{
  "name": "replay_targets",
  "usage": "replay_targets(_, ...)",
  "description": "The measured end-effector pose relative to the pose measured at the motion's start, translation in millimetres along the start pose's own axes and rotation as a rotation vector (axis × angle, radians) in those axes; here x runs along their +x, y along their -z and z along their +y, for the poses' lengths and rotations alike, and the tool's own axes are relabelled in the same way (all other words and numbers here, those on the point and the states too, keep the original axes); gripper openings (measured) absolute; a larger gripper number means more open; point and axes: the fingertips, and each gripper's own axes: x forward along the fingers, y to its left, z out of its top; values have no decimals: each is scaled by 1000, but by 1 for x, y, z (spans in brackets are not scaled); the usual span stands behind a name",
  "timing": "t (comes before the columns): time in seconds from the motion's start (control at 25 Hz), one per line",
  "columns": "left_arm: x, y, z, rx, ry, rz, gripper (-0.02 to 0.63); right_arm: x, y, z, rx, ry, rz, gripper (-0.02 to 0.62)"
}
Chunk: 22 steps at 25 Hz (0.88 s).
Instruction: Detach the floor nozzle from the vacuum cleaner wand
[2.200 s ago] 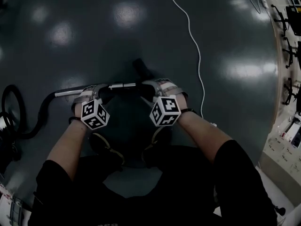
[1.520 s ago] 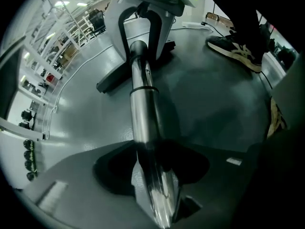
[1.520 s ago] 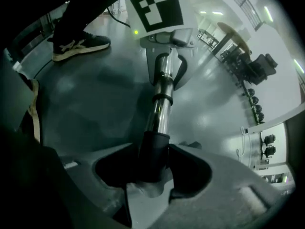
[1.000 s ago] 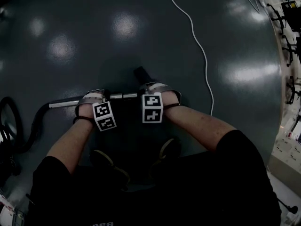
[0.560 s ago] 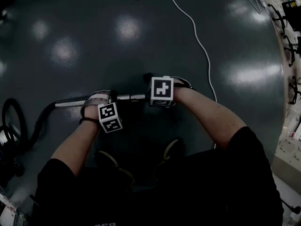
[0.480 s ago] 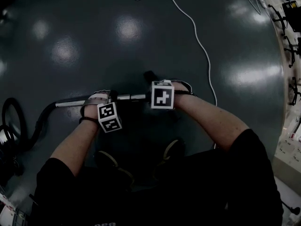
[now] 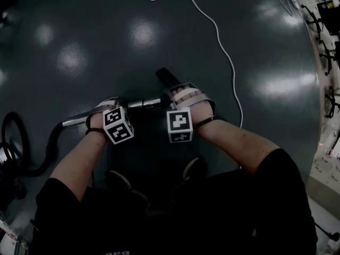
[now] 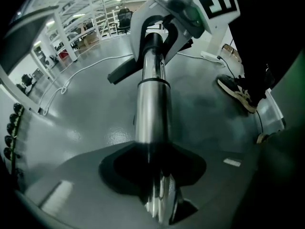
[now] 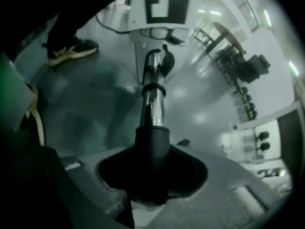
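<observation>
In the head view the chrome wand [image 7: 143,103] runs between my two hands, above the dark floor. My left gripper [image 7: 106,111] grips it left of its middle; in the left gripper view the tube [image 8: 151,123] passes straight through the jaws, which are closing on it. My right gripper [image 7: 184,96] holds the black neck [image 9: 152,147] of the floor nozzle [image 7: 168,77], and its jaws are closing on that neck too. The nozzle's dark head [image 8: 125,70] sticks out beyond the right hand. The pads themselves are hidden by the tube.
A black hose [image 7: 49,145] curves from the wand's left end to the vacuum body [image 7: 7,161] at the left edge. A white cable [image 7: 223,44] snakes over the floor beyond. My shoes [image 7: 121,184] stand just below the hands. Shelving [image 7: 326,41] lines the right side.
Both hands have lifted the wand, and its nozzle end now tilts further from me. The right hand has rolled, so its marker cube faces me below the hand and more of the nozzle shows.
</observation>
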Motion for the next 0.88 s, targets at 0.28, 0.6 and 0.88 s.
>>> replay_targets(0.28, -6, -11, -2, 34, -28, -41, 144, -23, -7, 19, 243, -552, -176, 153)
replay_targets(0.6, -13, -21, -6, 20, -5, -80, 143, -43, -7, 16, 388, -789, -251, 156)
replay_targets(0.88, -17, -22, -7, 5, 65, -89, 144, -27, 8, -6, 33, -1, -70, 129)
